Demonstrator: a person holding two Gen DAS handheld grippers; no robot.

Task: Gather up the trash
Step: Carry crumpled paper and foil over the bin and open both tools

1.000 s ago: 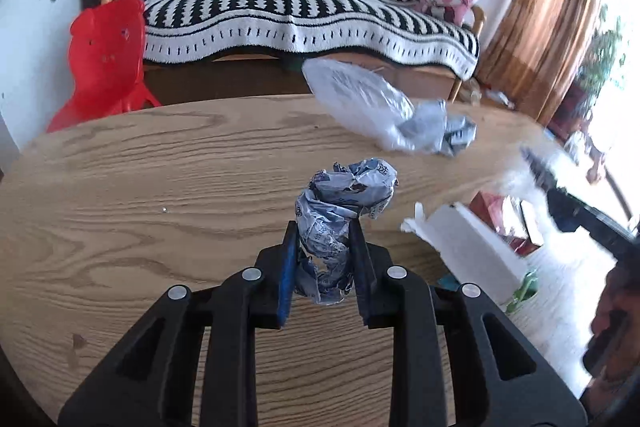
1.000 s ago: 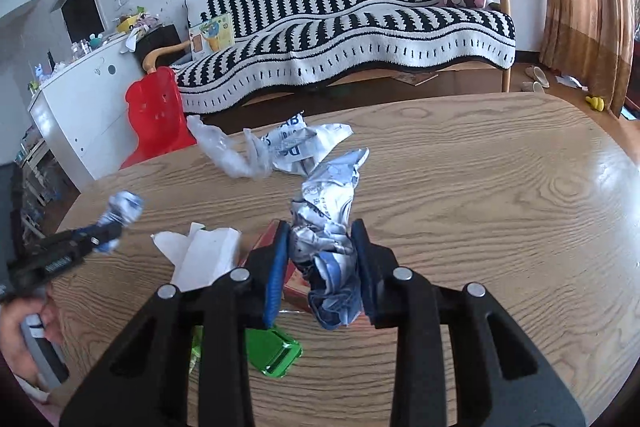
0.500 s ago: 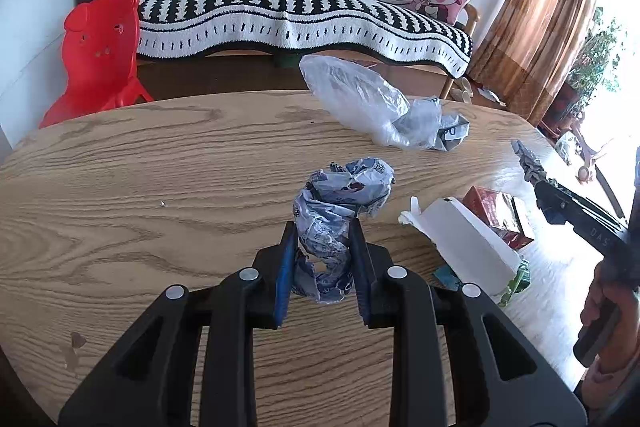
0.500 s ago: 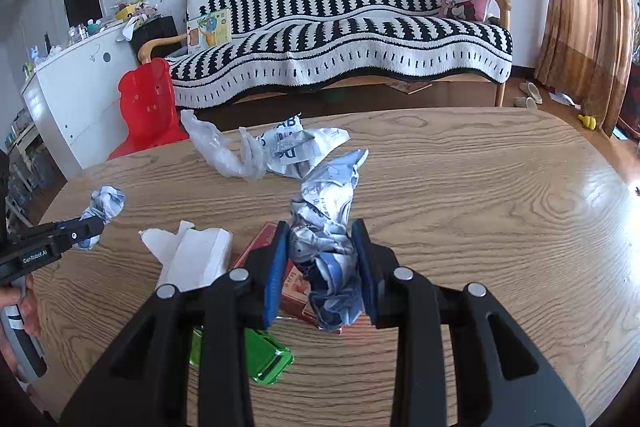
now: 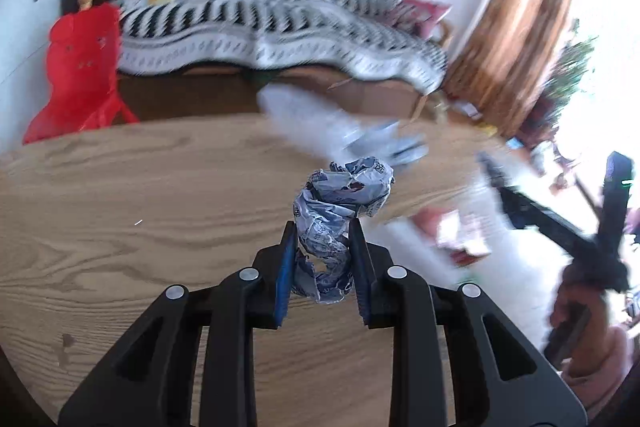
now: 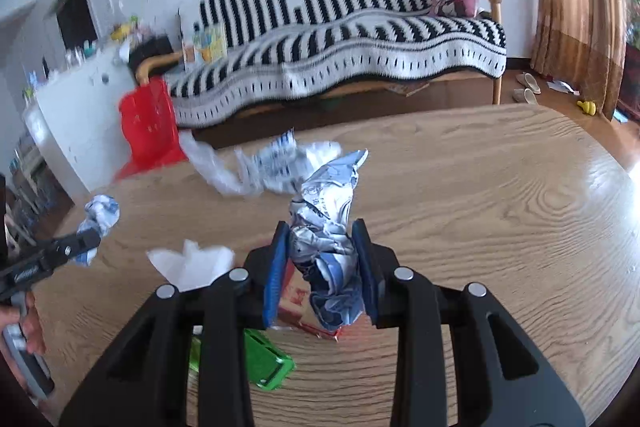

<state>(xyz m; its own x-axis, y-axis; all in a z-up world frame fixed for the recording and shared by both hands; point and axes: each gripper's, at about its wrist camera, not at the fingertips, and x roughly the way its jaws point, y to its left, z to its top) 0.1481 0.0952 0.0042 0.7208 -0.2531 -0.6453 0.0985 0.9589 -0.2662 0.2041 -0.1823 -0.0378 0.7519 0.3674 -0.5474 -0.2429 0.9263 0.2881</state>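
My left gripper (image 5: 322, 239) is shut on a crumpled blue-and-white wrapper (image 5: 340, 203), held above the wooden table (image 5: 120, 219). My right gripper (image 6: 320, 243) is shut on a second crumpled blue-and-white wrapper (image 6: 326, 219), above the table (image 6: 500, 227). The left gripper with its wrapper (image 6: 100, 215) shows at the left of the right wrist view. The right gripper shows blurred at the right of the left wrist view (image 5: 532, 207). A clear plastic bag with printed paper (image 6: 256, 167) lies at the table's far edge; it is blurred in the left wrist view (image 5: 332, 131).
A white crumpled tissue or carton (image 6: 192, 263), a red packet (image 6: 296, 299) and a green object (image 6: 268, 363) lie on the table under the right gripper. A red plastic chair (image 5: 80, 67) and a striped sofa (image 6: 340, 59) stand beyond the table.
Both grippers keep hold of their wrappers. The left wrist view has swung and is motion-blurred. The left gripper has risen a little in the right wrist view.
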